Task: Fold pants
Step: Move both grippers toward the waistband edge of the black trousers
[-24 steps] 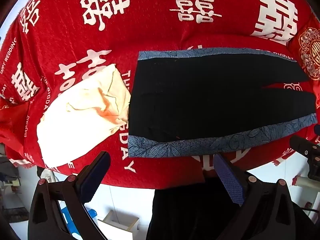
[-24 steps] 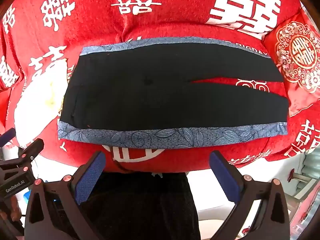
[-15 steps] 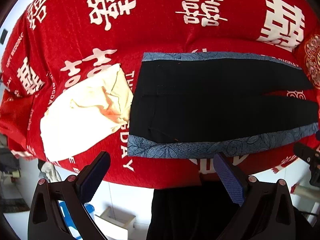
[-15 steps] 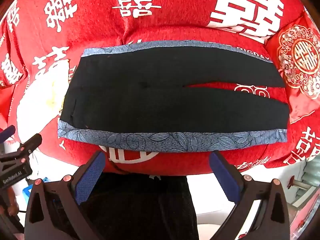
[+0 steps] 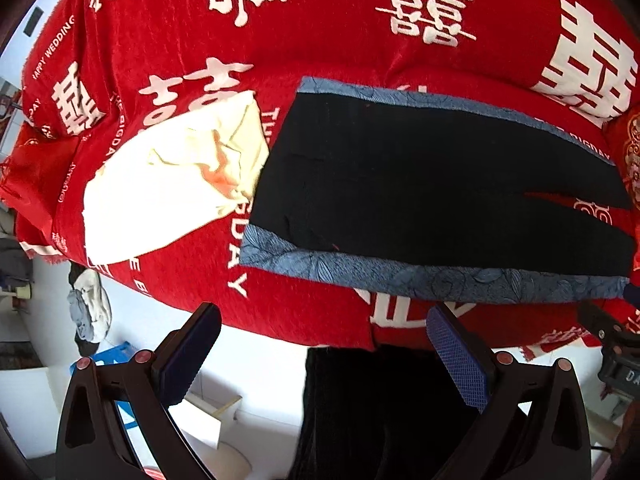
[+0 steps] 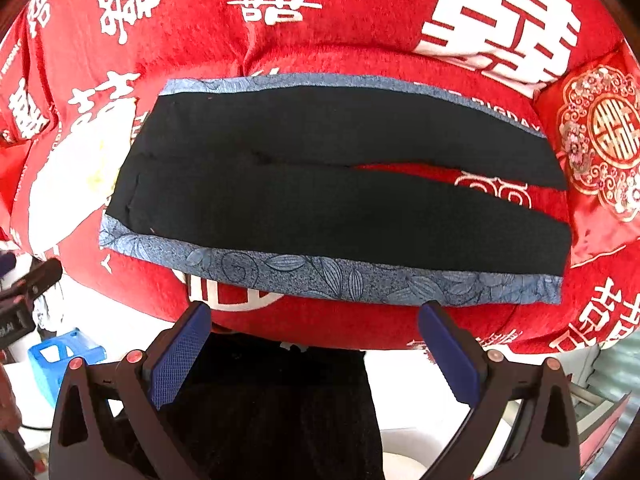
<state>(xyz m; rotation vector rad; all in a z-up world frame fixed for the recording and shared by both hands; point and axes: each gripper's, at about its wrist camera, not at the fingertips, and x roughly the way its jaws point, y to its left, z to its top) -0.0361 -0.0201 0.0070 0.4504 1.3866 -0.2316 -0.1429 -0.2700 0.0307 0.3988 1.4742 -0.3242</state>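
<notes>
On the red plush cloth with white double-happiness characters (image 6: 360,20), the black pants with blue leaf-print side bands (image 6: 340,192) lie flat near its front edge, long axis crosswise ahead of my wide-open, empty left gripper (image 5: 320,356) and right gripper (image 6: 316,352).

The pants (image 6: 340,184) are matt black cloth, smooth, edged with a blue-grey band printed with leaves. The red cover (image 6: 360,32) under them is soft napped cloth, faintly shiny at the folds, with white printing. A cream cloth (image 5: 172,192) looks thin and creased. Both grippers (image 5: 320,356) (image 6: 314,350) are glossy black plastic with blue pads (image 6: 176,360) of fine ribbed grid texture.
</notes>
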